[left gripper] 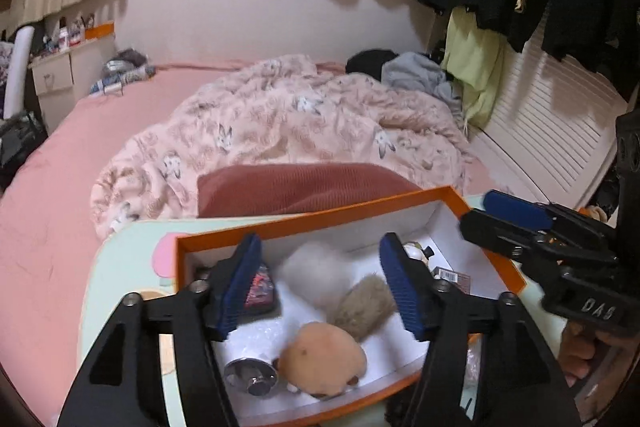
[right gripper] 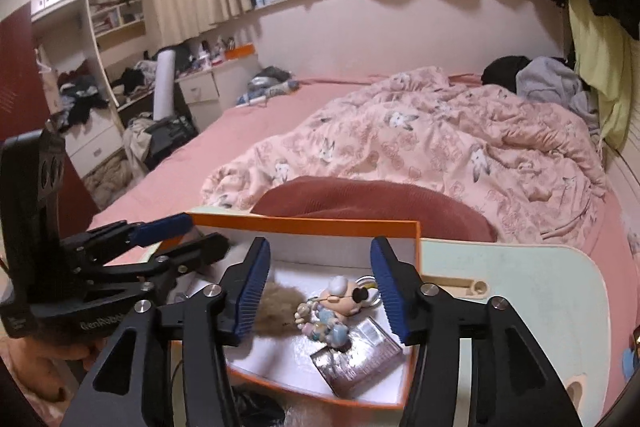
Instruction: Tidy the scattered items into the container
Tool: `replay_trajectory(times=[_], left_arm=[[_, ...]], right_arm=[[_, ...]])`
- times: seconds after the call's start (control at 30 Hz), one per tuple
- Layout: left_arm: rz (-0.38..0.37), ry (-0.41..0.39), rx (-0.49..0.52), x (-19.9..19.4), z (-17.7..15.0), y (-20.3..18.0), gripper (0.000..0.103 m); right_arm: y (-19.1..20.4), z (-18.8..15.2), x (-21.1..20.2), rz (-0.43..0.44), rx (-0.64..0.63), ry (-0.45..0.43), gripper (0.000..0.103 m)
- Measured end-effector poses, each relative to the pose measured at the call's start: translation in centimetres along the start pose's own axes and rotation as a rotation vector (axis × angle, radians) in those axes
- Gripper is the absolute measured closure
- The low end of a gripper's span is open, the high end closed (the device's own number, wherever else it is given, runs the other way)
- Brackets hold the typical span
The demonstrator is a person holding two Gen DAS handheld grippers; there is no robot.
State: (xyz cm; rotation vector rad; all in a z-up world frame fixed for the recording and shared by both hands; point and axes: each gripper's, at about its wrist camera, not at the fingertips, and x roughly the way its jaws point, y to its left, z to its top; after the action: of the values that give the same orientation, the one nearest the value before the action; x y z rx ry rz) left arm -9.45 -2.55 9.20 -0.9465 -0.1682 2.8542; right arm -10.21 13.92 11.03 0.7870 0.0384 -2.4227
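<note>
Both grippers [left gripper: 326, 287] [right gripper: 320, 291] open over box [left gripper: 312, 217] w/ toys.

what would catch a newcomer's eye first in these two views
The orange-rimmed white cardboard box on the pale green lap table draws the eye first, with a tan round plush toy and a white-haired cartoon figurine inside. Both open blue-padded tools, left tool and right tool, hover over it, the rumpled pink floral duvet behind.

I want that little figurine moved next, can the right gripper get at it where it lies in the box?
Probably yes. The right gripper is open right above the figurine, which lies uncovered in the orange box; the furry toy sits just beside it.
</note>
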Motion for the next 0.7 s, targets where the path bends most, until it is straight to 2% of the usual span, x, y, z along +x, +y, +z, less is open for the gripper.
replay_trajectory(times=[0.13,0.23,0.3,0.37,0.5,0.63,0.7], left_arm=[[0.004,-0.024,0.021,-2.0,-0.4,-0.1,0.035],[-0.025,-0.01,0.03,-3.6,-1.5,-0.6,0.033],[-0.033,0.023,0.053,-4.5,-3.1,-1.3,0.026],[-0.056,0.054,0.081,-5.6,-5.4,-2.2,0.025],[-0.084,0.066,0.065,-6.9,-9.5,-2.9,0.025],[-0.067,0.114,0.066,-6.5,-12.2,-3.1,0.025],[-0.039,0.128,0.095,-6.4,-13.0,-3.2,0.025]], right_arm=[[0.5,-0.8,-1.7,-0.026,-0.032,0.006,0.038],[0.6,-3.0,-3.7,-0.073,-0.039,0.042,0.031],[0.4,-5.0,-4.7,-0.077,-0.019,0.071,0.025],[0.2,-7.4,-5.4,-0.08,-0.013,0.101,0.025],[-0.2,-12.1,-5.5,-0.174,-0.023,0.179,0.025],[-0.3,-13.8,-5.3,-0.169,-0.01,0.215,0.024],[-0.2,-14.3,-4.8,-0.189,-0.021,0.245,0.014]])
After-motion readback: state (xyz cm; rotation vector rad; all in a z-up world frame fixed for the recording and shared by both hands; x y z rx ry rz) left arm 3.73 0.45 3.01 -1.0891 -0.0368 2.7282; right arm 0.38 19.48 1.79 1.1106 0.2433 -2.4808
